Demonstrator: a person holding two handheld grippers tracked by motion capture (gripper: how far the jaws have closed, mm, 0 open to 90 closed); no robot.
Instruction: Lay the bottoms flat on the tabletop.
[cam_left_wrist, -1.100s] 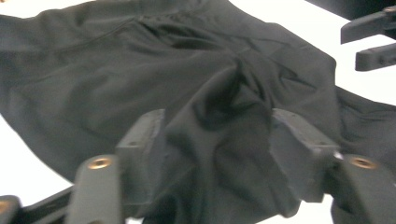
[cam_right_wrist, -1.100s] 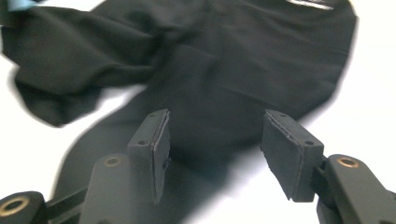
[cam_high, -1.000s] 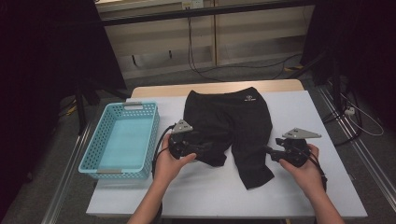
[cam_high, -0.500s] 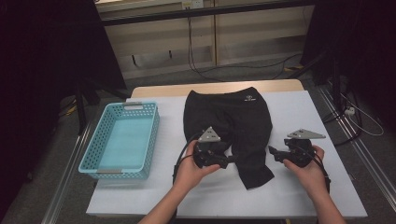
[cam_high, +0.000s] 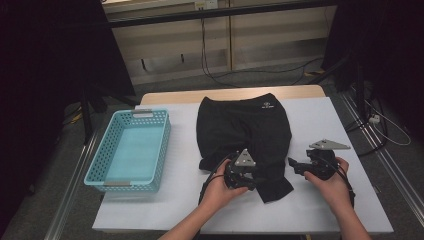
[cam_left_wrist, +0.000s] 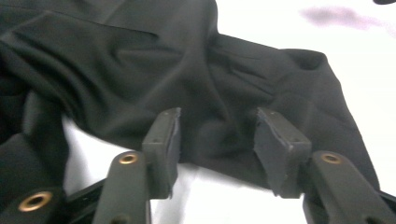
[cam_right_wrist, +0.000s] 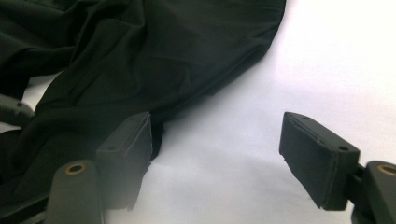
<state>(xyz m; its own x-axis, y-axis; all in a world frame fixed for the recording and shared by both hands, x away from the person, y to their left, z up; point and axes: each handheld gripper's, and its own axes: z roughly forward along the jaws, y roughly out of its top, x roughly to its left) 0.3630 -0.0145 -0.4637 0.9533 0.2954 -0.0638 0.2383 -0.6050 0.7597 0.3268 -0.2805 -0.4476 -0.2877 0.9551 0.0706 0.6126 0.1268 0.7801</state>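
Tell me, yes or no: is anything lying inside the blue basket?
No: in the high view the blue basket left of the black shorts shows only its bare floor.

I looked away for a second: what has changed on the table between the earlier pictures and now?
The left gripper slid rightward from the left leg of the black fabric shorts onto their right leg, its jaws closing around a fold, not yet pinching. The right gripper stayed beside the hem, jaws opening wider. The light blue plastic basket and the shorts did not visibly move.
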